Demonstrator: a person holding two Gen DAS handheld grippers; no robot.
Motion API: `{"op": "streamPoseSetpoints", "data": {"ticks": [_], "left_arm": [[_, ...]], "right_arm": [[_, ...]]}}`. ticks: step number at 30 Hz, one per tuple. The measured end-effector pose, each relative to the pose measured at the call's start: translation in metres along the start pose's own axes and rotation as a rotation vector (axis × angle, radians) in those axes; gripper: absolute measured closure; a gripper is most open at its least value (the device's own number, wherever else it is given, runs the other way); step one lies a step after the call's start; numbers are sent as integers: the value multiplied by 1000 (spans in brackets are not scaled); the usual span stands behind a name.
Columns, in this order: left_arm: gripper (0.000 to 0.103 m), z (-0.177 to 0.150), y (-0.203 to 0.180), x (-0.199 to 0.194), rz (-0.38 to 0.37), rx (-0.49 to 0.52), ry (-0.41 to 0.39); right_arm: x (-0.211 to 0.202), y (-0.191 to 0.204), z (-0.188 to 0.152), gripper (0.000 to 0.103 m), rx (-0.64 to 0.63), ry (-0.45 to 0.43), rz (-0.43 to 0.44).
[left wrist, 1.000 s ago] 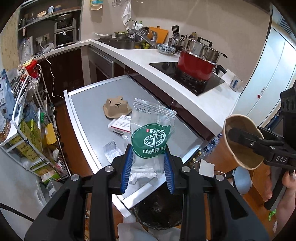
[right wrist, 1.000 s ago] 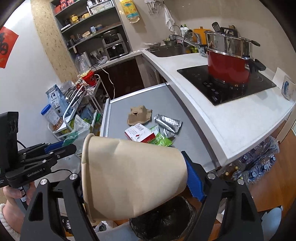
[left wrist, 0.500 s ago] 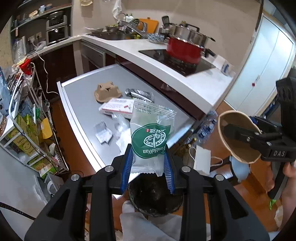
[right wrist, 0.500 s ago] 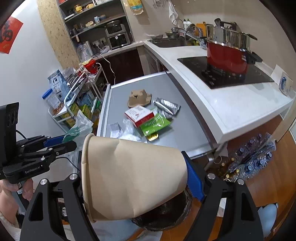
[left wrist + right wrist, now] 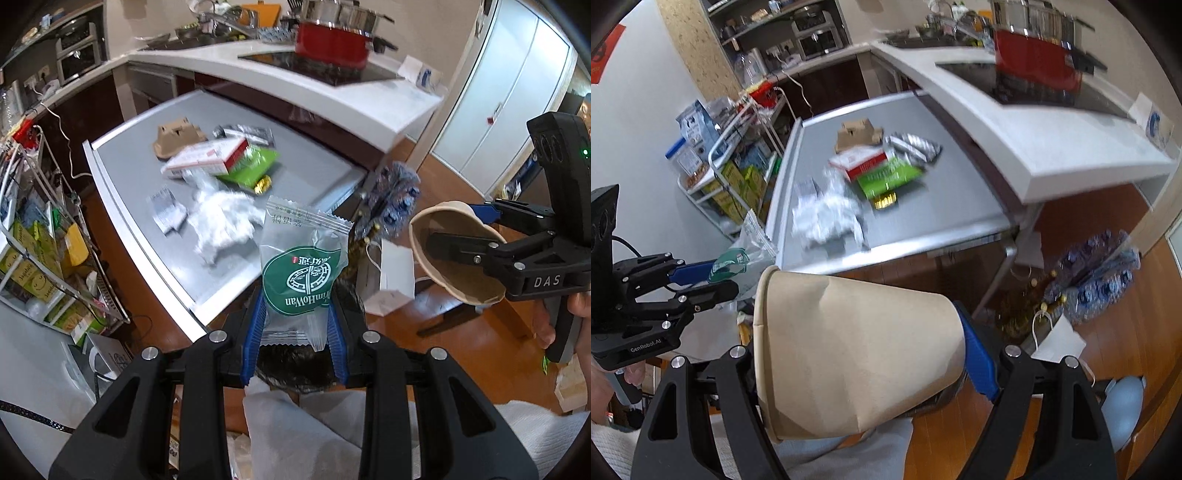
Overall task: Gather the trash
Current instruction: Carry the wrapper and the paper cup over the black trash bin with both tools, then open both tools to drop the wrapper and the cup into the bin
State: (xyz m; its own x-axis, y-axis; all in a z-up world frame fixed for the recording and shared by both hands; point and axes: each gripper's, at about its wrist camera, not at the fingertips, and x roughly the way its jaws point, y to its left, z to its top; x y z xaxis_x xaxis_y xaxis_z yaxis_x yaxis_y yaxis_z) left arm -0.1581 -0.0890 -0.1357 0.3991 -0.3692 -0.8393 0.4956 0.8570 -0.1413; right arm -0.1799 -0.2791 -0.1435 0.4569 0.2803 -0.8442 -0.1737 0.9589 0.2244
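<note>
Left gripper (image 5: 295, 332) clamps the lower end of a clear snack wrapper (image 5: 301, 266) with a green emblem; right gripper (image 5: 864, 365) grips a crushed paper cup (image 5: 857, 354) lying on its side between its jaws. Both hang directly above a black-lined bin (image 5: 291, 365), nearest the cameras, so two pieces appear ready to drop. Beyond the bin, the grey table (image 5: 317, 173) carries the remainder: crumpled white plastic (image 5: 221, 225) nearest, then a green packet (image 5: 251, 170), a red-and-white box (image 5: 207, 158), a silver pouch (image 5: 247, 133) and a cardboard piece (image 5: 177, 136) farthest. Collection seems under way, with most pieces uncollected.
</note>
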Motion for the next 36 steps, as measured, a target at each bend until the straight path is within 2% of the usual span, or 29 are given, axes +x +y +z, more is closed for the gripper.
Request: {"op": "streamPoseSetpoints", "data": {"ticks": [5,16,30,36], "left_arm": [[70,-15,-4,21,-10,-2,58],[70,-39,-9,67,15,7,165],[70,-65,-12,126,64,-1,272],[70,-65,-7,143,51,-55,295]], "right_arm": [[22,-10,-23,24,45,61,0],[75,-19,-47,24,54,166,-19],[150,-43,-57,24,124,296,-32],[168,-44,-59,24,107,330,-39]]}}
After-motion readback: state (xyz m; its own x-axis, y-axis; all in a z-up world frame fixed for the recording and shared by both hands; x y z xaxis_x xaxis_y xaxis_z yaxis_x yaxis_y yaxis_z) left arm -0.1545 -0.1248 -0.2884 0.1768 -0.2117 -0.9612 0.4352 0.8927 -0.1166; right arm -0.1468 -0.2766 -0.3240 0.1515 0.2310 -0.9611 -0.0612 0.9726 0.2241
